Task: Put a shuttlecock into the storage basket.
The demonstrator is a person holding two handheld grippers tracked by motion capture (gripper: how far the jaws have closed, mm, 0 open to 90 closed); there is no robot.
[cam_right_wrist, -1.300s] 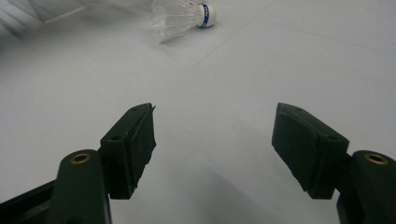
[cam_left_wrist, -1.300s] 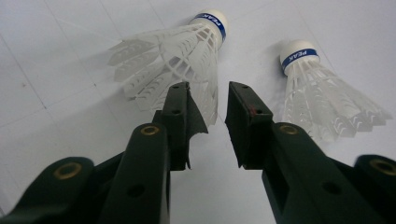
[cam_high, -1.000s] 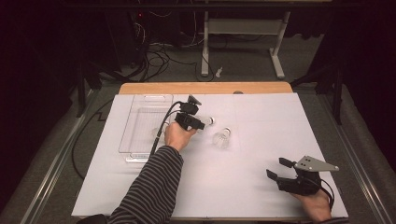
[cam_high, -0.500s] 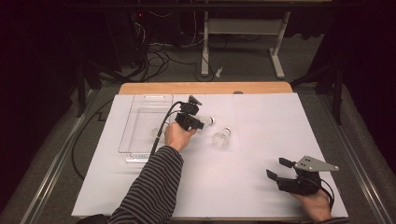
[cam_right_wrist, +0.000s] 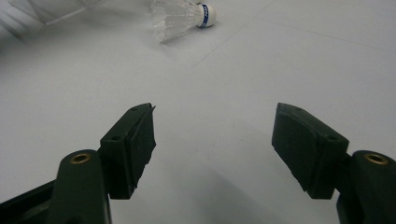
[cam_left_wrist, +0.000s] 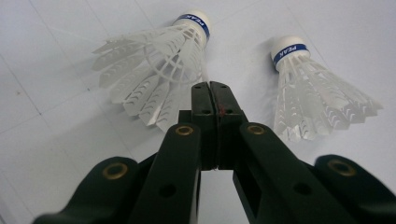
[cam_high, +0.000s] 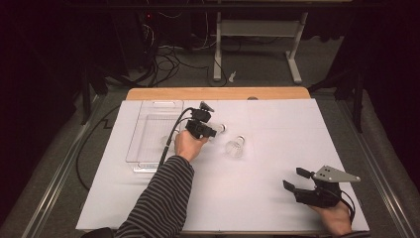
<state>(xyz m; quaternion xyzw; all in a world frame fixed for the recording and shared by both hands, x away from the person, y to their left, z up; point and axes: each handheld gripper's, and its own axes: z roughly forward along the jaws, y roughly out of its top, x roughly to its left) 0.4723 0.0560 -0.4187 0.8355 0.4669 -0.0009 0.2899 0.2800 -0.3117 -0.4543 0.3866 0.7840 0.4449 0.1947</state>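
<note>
Broadly, the white sheet [cam_high: 237,188] covers most of the table, and the clear tray [cam_high: 151,131] lies on the sheet's left part, toward the far edge; from the high view I see nothing lying in it, though clear plastic hides little things easily. Just right of the tray, the person's left hand holds the left gripper [cam_high: 214,130] low over the sheet. Its jaws have just been closing and now stand pressed together. In the left gripper view the tips meet at the skirt edge of the near shuttlecock [cam_left_wrist: 156,70], which lies on its side; whether a feather is pinched between them I cannot tell. Well away from the tray, at the sheet's near right corner, the right gripper [cam_high: 296,179] rests in the other hand, jaws wide apart with nothing between them.

A second shuttlecock [cam_high: 235,147] lies a little farther right of the tray, apart from the first.

Judging by this, the work looks barely begun: both shuttlecocks are on the sheet outside the tray, and each must be lifted and carried over.
</note>
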